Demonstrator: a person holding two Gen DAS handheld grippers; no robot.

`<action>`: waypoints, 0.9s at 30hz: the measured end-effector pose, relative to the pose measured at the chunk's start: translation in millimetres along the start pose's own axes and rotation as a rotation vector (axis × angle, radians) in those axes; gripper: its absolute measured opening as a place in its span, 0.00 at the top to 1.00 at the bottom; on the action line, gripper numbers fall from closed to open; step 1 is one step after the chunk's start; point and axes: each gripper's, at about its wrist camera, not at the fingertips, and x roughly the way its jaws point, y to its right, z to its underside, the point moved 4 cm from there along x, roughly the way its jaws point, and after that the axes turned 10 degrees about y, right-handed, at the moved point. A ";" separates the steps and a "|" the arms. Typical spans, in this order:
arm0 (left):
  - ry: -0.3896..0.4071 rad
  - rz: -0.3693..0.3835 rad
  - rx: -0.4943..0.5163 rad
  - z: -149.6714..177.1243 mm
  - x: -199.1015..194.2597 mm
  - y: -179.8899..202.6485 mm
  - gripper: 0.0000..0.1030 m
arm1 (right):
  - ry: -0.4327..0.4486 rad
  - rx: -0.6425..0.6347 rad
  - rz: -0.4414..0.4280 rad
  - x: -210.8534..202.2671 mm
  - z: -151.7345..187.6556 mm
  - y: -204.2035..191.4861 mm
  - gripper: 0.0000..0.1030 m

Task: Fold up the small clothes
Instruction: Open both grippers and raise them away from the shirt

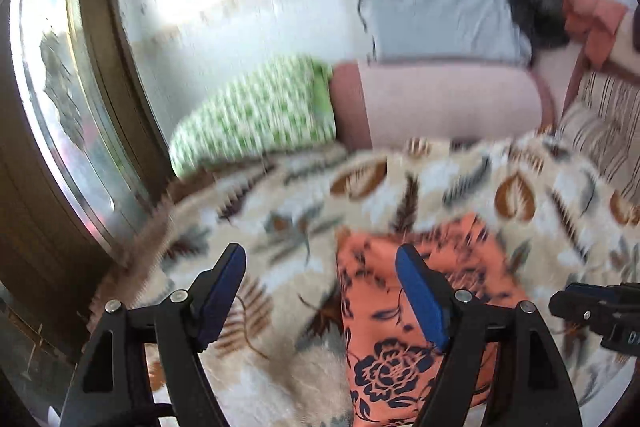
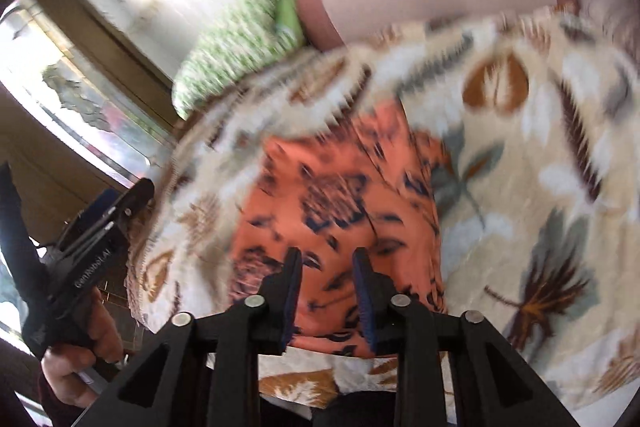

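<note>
An orange garment with dark blue flowers (image 1: 404,323) lies folded into a narrow rectangle on a leaf-patterned blanket (image 1: 280,195). My left gripper (image 1: 320,263) is open and empty above the garment's left edge. Its right finger is over the cloth. The right gripper (image 1: 596,311) shows at the right edge of the left wrist view. In the right wrist view the garment (image 2: 340,187) lies ahead of my right gripper (image 2: 328,259), which is partly open and empty above the garment's near end. The left gripper (image 2: 116,203) is held in a hand at the left.
A green patterned pillow (image 1: 260,111) and a pink pillow (image 1: 448,103) lie at the bed's far side by a white wall. A grey pillow (image 1: 436,11) and piled clothes (image 1: 560,15) sit behind. A brown-framed window (image 1: 68,87) is at the left. Both views are blurred.
</note>
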 end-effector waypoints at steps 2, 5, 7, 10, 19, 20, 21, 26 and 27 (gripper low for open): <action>0.052 -0.006 -0.003 -15.9 -24.2 -4.2 0.23 | 0.078 -0.030 -0.001 -21.8 -10.1 -16.5 0.28; 0.099 -0.005 -0.008 -31.0 -51.6 -10.2 0.15 | 0.179 -0.093 0.008 -54.3 -24.2 -39.2 0.28; 0.137 -0.012 -0.018 -40.6 -71.6 -15.8 0.14 | 0.223 -0.115 0.012 -73.2 -30.6 -49.1 0.28; 0.169 -0.016 -0.033 -52.1 -92.3 -22.1 0.14 | 0.271 -0.142 0.011 -99.0 -34.5 -62.7 0.28; 0.220 -0.052 -0.075 -60.7 -130.2 -40.7 0.07 | 0.331 -0.202 0.023 -133.6 -33.6 -89.7 0.28; 0.222 -0.053 -0.075 -61.1 -132.1 -41.9 0.07 | 0.337 -0.210 0.029 -135.6 -32.6 -92.1 0.28; 0.224 -0.055 -0.074 -61.2 -133.9 -43.0 0.07 | 0.341 -0.220 0.038 -137.8 -31.7 -95.2 0.28; 0.236 -0.067 -0.080 -61.3 -142.8 -49.1 0.07 | 0.352 -0.243 0.047 -140.8 -29.1 -101.9 0.28; 0.235 -0.069 -0.081 -61.3 -143.2 -50.7 0.06 | 0.354 -0.251 0.052 -141.3 -28.7 -103.7 0.28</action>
